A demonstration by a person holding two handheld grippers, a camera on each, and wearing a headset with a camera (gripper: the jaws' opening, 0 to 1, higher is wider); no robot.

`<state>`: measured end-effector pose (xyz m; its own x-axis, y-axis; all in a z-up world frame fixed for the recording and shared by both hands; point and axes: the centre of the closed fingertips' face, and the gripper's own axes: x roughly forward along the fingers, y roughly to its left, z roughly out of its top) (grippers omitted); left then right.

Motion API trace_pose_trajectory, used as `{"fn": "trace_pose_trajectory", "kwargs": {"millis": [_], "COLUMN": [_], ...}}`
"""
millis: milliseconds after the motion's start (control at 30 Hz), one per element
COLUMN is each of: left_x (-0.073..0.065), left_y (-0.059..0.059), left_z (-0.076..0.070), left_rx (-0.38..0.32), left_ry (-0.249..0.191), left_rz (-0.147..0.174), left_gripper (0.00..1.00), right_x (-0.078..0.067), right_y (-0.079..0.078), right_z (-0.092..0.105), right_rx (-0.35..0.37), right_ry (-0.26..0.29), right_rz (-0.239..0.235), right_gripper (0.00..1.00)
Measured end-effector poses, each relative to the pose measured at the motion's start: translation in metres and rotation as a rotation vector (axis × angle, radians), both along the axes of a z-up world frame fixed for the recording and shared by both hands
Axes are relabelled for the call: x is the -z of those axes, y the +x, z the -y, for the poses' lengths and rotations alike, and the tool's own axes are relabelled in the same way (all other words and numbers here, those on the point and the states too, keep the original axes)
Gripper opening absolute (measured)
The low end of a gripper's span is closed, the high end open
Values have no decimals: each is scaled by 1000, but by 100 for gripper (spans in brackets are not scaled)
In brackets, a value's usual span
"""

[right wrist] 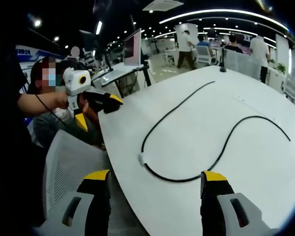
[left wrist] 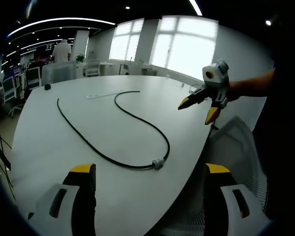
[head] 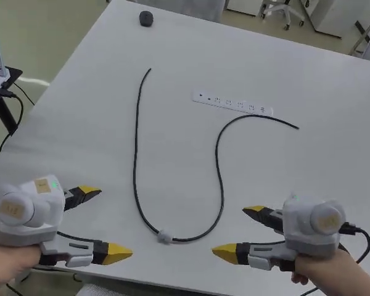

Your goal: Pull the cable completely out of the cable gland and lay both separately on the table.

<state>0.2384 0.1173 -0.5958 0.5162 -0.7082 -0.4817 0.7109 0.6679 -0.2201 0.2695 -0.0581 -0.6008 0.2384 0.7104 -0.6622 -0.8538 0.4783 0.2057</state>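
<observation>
1. Plainly, the left tool at the lower left of the head view has its jaws spread wide. It holds nothing and touches nothing.
2. The right tool at the lower right is equally wide open and empty. Its yellow tips point toward the middle of the frame.
3. The black cable lies flat on the white counter. One end sits at upper centre. The cable runs down the frame, turns in a U at the bottom, climbs again and bends off to an end at the right.
4. The pale cable gland is still threaded on the cable at the bottom of that U. It lies near the counter's lower edge, between the two tools and apart from both.
5. A white power strip lies just above the cable's right-hand arc.
6. A dark computer mouse sits at the top, well apart from the cable.
7. Nothing lies between either tool and the gland.
8. A mesh chair shows at the lower left of the right gripper view.
</observation>
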Motion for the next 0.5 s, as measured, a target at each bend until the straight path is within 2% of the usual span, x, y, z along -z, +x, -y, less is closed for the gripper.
{"fn": "trace_pose_trajectory", "kwargs": {"millis": [200,433,500], "left_x": [7,8,11], "left_y": [-3,-5,-6], "left_z": [3,2,2], "left_rx": [24,3,0], "left_ry": [27,14,12], "left_rz": [-4,-3,-11], "left_gripper": [88,89,89], "right_x": [6,19,25], "right_y": [5,9,9], "right_z": [-23,-42,-46], "right_rx": [-76,-163,-185], "right_ry": [-38,-104,-124], "right_rz": [0,-5,-6], "right_gripper": [68,61,61]}}
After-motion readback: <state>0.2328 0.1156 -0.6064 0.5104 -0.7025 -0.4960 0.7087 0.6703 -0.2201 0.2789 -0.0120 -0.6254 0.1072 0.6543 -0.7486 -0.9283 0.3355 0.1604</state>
